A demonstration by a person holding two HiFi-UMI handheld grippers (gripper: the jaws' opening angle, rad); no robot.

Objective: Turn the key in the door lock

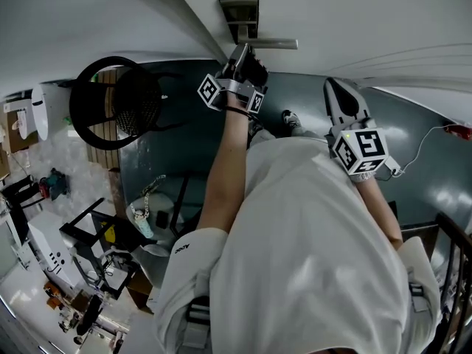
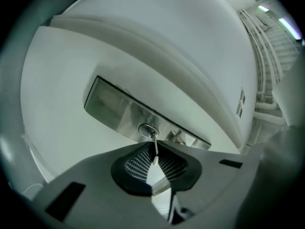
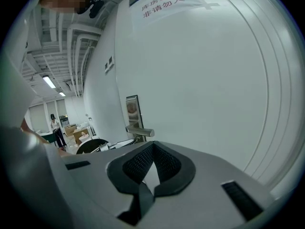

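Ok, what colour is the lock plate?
Silver, shiny metal; the lock plate shows best in the left gripper view.

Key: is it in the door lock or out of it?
In. The left gripper view shows the key running from the lock cylinder into the left claw, shut on it.

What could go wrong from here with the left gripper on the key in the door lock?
The left gripper pinches only the outer part of the thin silver key; under twisting it may slip between the ribbed pads.
A bare stretch of key shows between the pads and the round steel keyhole cylinder; an off-axis turn might bend it.
The steel lever handle sits close beside the keyhole; a rolling jaw could knock it.
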